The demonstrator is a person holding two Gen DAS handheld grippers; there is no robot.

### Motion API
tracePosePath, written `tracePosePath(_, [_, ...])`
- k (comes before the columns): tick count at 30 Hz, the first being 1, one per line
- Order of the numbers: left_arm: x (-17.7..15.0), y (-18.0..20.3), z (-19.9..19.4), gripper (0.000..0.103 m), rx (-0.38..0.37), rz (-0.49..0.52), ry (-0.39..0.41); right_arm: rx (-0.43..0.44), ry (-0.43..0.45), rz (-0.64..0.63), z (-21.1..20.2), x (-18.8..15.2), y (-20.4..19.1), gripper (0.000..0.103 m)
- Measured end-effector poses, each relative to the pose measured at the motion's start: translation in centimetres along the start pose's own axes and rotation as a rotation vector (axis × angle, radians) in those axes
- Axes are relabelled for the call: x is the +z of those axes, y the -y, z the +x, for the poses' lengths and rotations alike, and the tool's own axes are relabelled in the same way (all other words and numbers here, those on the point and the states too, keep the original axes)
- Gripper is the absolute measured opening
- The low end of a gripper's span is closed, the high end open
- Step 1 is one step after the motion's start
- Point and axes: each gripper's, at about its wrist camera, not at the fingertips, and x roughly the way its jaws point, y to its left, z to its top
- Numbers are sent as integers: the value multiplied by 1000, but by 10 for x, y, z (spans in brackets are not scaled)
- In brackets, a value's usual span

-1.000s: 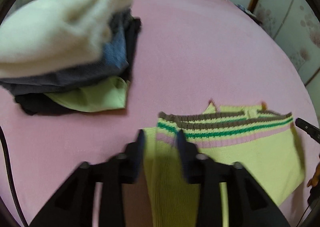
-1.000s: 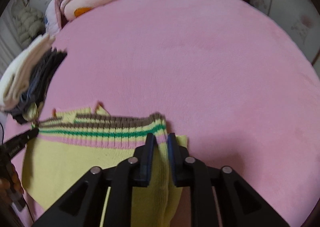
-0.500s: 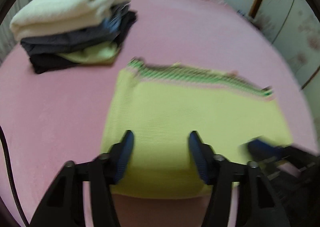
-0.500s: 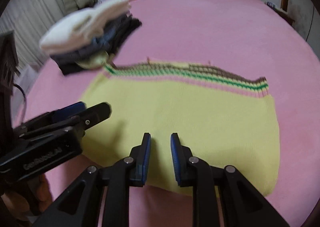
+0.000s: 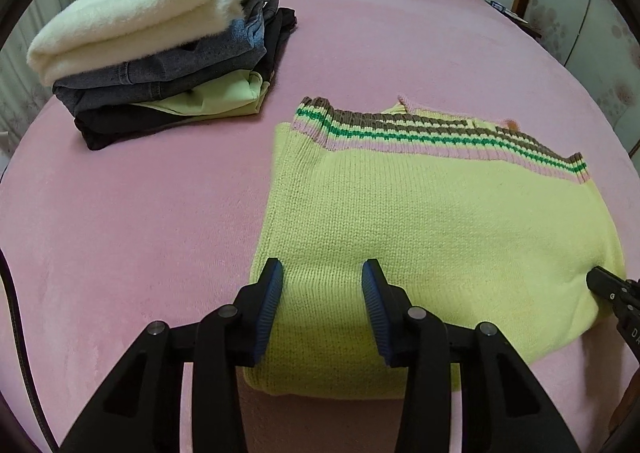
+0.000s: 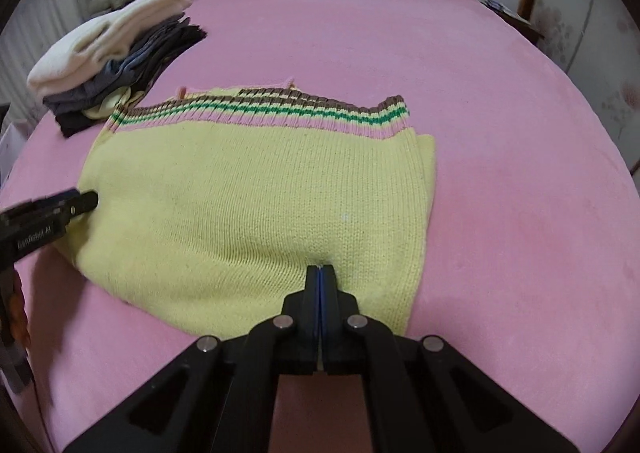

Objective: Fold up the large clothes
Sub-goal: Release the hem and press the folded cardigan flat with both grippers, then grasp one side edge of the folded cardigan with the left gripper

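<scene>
Keeping the left gripper (image 5: 322,309) released over the near edge of the yellow sweater (image 5: 420,233), and the right gripper (image 6: 321,273) just clenched with no knit visibly pinched, we see the sweater folded flat on the pink bed (image 6: 400,33). It is soft and floppy, we think; we would pinch the thick near edge.

Your left gripper (image 6: 86,202): white lettering on body, reads roughly "GenRobot.AI", blurred. Right gripper (image 5: 600,280): partial "D", rest cut off.

L tool (image 5: 322,285) angled down w/ fingers apart; R tool (image 6: 321,269) angled down, jaws just closed together, nothing between
</scene>
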Motion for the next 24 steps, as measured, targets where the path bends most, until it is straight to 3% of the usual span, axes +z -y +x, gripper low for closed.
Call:
tracePosePath(1, [3,0,-2,49,-18,-7,-15,7,-1,12,1,7,-8,0])
tracePosePath(3, [10,-1,-9,77,-60,-31,-41,21,19,28,-12,11,-11,3])
tracePosePath(5, [13,-1,-24,89,-61,-50,-28,37,36,32,-25,15,-15,3])
tracePosePath(9, [14,-4,-68,92,-114,-90,-8,80,86,65,-59,21,-17,5])
tracePosePath(14, [12,-10,-103,98,-176,-159,-12,81,151,144,-96,23,-19,24])
tracePosePath(21, [-4,-10,-147,102,-226,-174,15,108,225,167,-137,18,-29,26])
tracePosePath(24, [-15,-12,-156,102,-257,-198,5,133,249,153,-150,12,-37,36])
